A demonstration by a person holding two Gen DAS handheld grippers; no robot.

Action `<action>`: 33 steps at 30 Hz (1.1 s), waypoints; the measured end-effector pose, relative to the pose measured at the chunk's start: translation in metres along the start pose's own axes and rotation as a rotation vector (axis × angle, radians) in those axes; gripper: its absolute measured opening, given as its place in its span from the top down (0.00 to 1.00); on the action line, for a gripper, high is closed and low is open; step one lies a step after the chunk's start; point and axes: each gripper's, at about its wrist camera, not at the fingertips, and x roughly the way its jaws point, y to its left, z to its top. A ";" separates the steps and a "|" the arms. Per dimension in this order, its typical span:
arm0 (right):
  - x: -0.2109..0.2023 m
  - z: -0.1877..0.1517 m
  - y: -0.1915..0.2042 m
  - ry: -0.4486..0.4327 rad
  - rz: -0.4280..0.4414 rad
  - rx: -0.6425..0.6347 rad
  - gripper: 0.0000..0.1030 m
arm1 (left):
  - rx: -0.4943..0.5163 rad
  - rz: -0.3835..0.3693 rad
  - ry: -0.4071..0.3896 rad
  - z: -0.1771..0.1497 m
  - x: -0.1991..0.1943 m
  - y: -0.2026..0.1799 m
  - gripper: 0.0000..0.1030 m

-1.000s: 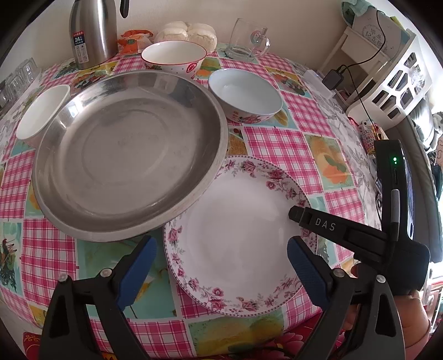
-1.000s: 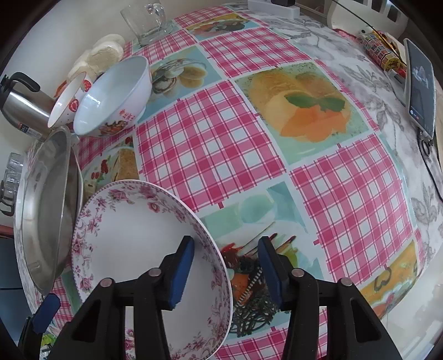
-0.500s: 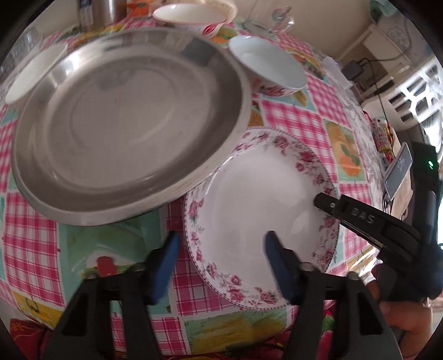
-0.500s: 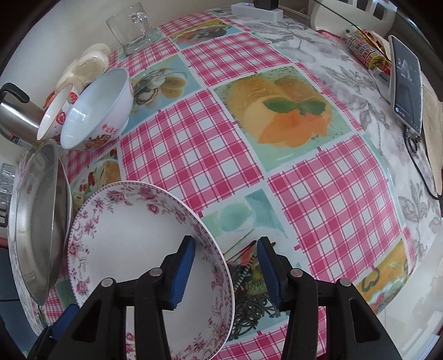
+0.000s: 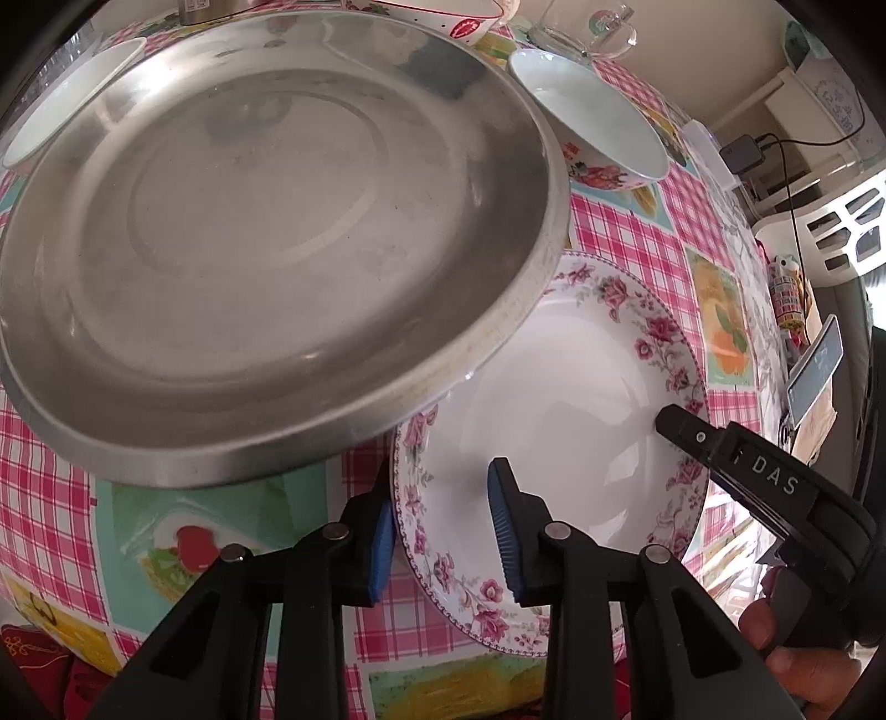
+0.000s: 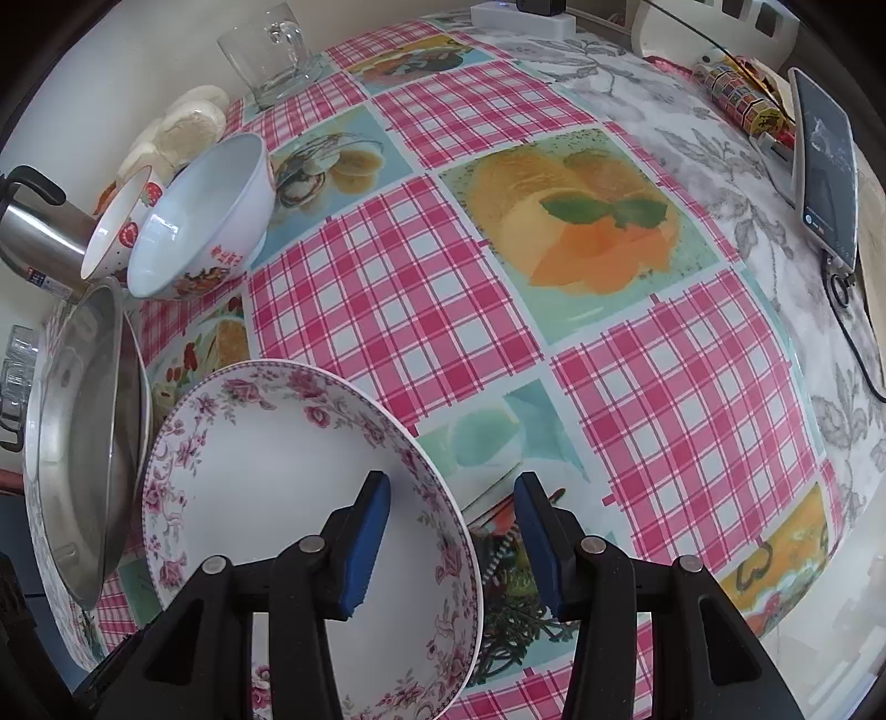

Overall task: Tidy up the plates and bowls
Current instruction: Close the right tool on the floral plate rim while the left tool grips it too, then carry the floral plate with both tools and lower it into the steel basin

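Note:
A white plate with a pink flower rim lies on the checked tablecloth, partly under the edge of a large steel dish. My left gripper straddles the plate's near-left rim, jaws partly closed with a gap on the inner side. My right gripper straddles the plate's right rim, open, one finger inside, one outside. The right gripper also shows in the left wrist view. The plate looks tilted up in the right wrist view.
A white bowl with red print and a strawberry bowl stand behind the steel dish. Another white bowl is far left. A glass mug, a steel kettle, buns and a phone are around.
My left gripper moved forward and right onto the plate's near-left rim and narrowed its jaws. The right gripper stayed astride the plate's right rim.

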 end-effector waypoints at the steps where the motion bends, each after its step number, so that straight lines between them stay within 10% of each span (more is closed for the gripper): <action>1: -0.001 -0.001 0.001 -0.001 0.002 0.002 0.51 | -0.001 0.000 -0.003 0.001 0.001 0.000 0.70; 10: 0.000 -0.001 0.003 -0.012 0.059 -0.005 0.70 | -0.005 -0.006 -0.023 0.009 0.006 0.000 0.76; 33: -0.012 0.002 -0.040 -0.028 0.084 0.117 0.72 | 0.101 -0.108 -0.044 0.021 0.004 -0.029 0.78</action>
